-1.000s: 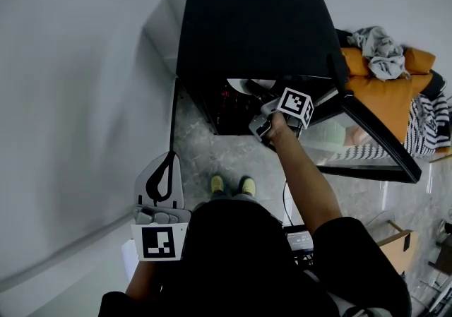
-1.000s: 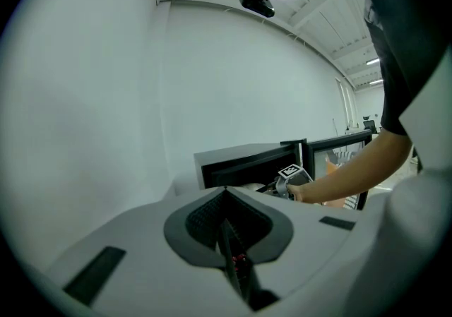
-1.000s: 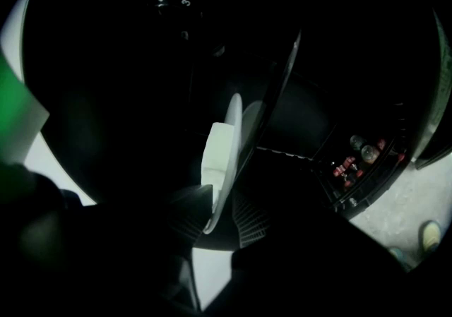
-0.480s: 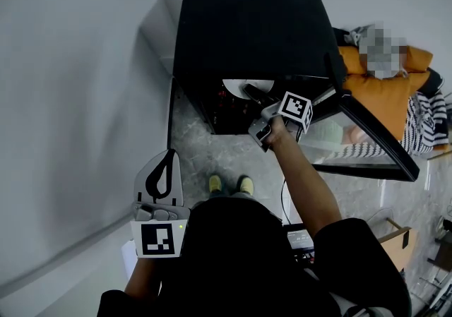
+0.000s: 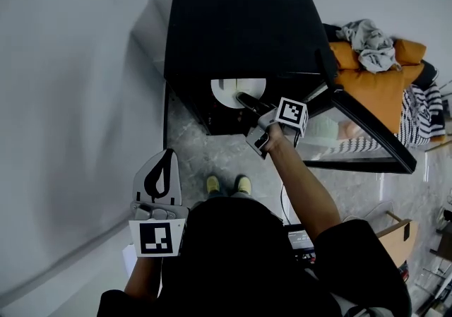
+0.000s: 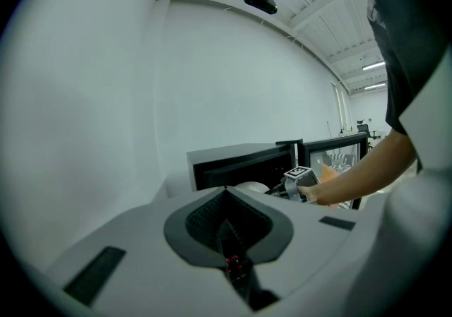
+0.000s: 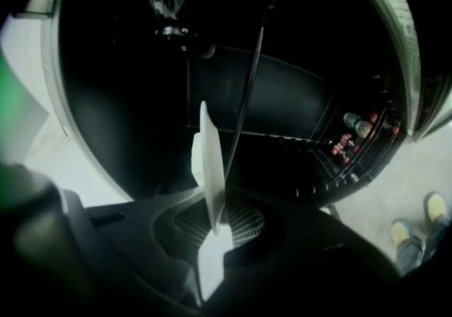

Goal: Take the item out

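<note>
1. Your right gripper just closed its fingers – they're clamped on the white plate now.
2. The plate shows further out at the black cabinet's mouth than a second ago, still partly inside – looks like it's coming out.
3. Your left gripper has its fingers together and empty.

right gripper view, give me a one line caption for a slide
Right gripper, jaws just closing onto the rim of a white plate seen edge-on, at the open black cabinet.

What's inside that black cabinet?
A white plate, its edge between the jaws of the right gripper, which have just been closing on it; also small red-topped items. The rest is too dark.
</note>
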Demonstrator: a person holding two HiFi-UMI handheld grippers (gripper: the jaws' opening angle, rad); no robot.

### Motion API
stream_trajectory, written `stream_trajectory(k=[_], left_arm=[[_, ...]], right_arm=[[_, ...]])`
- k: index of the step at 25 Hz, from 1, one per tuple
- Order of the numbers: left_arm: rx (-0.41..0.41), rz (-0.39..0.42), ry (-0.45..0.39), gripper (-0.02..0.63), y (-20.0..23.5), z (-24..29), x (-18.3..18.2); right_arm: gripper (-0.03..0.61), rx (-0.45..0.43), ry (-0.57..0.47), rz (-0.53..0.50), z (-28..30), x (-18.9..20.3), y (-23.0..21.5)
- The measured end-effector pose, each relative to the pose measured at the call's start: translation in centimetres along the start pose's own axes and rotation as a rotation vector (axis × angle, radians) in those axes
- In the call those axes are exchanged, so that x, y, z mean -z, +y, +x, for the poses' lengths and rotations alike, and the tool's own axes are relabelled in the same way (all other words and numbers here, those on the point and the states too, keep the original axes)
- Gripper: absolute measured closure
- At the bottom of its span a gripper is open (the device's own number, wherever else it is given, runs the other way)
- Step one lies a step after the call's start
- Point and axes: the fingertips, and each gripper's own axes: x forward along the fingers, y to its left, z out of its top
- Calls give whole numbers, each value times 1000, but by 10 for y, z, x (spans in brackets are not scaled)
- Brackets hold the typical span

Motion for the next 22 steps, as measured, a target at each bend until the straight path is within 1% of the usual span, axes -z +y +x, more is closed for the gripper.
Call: stream_trajectory(k=[6,9,10,13,22], left_arm=[[46,-2,-6,604,-4,8,0],[76,56,-33,604,-7,11,-1],[85,62,-38,605,-10,12,-1],[118,58,-51,604,-19,16,-4],[215,45,-65,605,-44,23,-4]], right_arm=[[548,-5,-9,33,-18,11,1],[548,4,3,31,-34,16,5],[548,7,9,24,-40,19,7],[548,-1,17,9,-60,26,17],[547,-51,-11,11,-123,47,59]])
